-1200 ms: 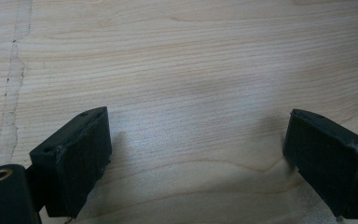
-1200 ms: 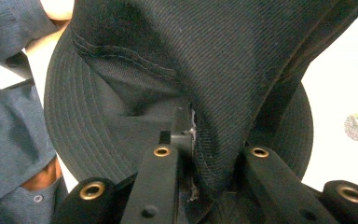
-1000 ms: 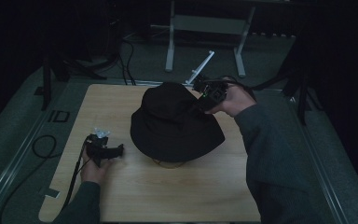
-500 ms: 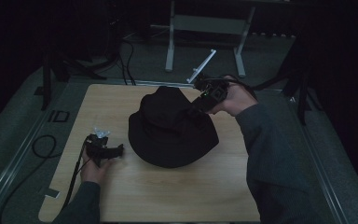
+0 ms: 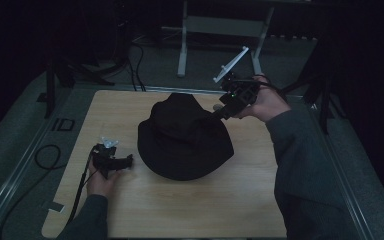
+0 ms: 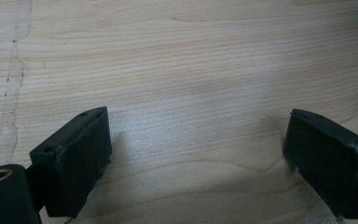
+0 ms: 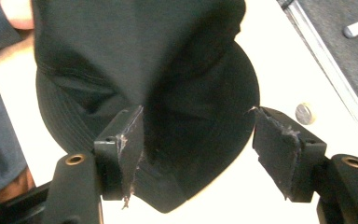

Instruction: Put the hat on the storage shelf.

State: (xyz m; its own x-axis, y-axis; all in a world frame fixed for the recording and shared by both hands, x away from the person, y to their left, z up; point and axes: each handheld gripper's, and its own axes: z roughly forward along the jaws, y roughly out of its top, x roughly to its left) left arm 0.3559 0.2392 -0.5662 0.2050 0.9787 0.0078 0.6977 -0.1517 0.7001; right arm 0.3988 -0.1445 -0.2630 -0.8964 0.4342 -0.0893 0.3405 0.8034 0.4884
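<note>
A black bucket hat lies crown up in the middle of the wooden table. My right gripper hovers at the hat's far right edge, pointing down at it. In the right gripper view the jaws have just been opening and stand wide apart. The hat lies beneath and between them, with neither pad pressing on it. My left gripper rests on the table left of the hat. It is open over bare wood.
A small silver coin lies on the table near the hat's brim. The table has a metal rim. Beyond the far edge stand metal frame legs. Cables lie on the floor at the left.
The right gripper's jaws have let go of the hat's crown, and the hand has drawn back to the right and slightly up. The hat has settled flatter on the table. The left gripper has not moved.
</note>
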